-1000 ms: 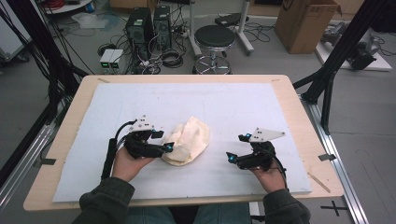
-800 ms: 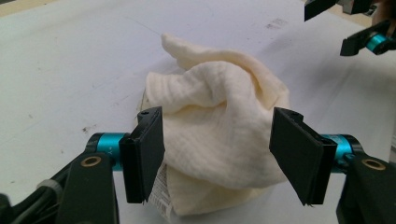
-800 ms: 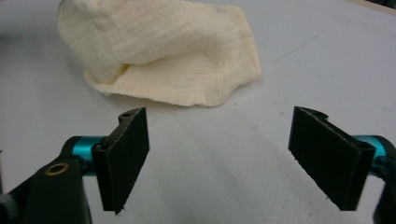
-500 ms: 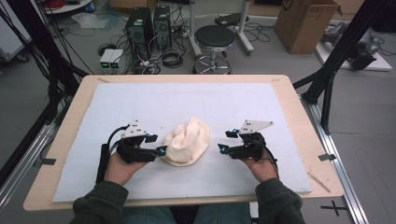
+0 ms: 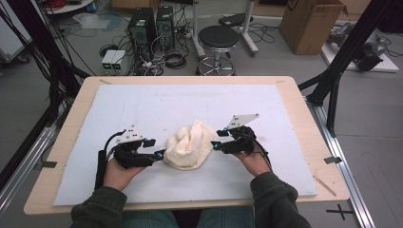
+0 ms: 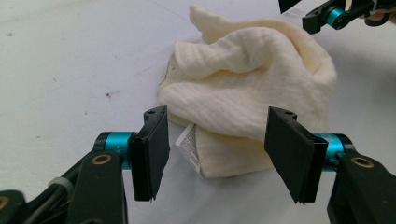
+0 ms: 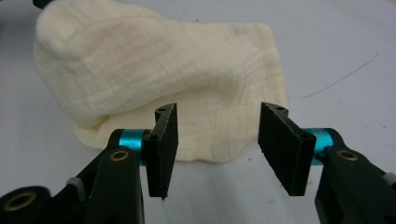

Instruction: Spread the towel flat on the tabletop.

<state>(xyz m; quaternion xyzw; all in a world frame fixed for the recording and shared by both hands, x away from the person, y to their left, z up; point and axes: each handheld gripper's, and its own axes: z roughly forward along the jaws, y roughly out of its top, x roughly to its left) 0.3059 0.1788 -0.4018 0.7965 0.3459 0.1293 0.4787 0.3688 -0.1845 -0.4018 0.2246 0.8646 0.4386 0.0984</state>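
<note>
I see the cream cloth (image 5: 189, 147) bunched in a soft heap on the white mat (image 5: 142, 104) that covers the counter (image 5: 304, 118), a little nearer my edge than the middle. In the high view its long axis runs from the near left up toward the far right, with a narrower peak at the far end and the broad folded end nearest me. A small white label (image 6: 189, 145) sticks out of the near fold.

My left tool (image 5: 160, 153) lies at the cloth's left edge, jaws fairly wide, the fold just ahead of them and not pinched. My right tool (image 5: 215, 144) sits at the right edge; its jaws have just been closing, yet they stand apart with the cloth's hem ahead of the pads, not clamped.

The mat lies bare on every side of the heap, with most room toward the far edge and both far corners.
</note>
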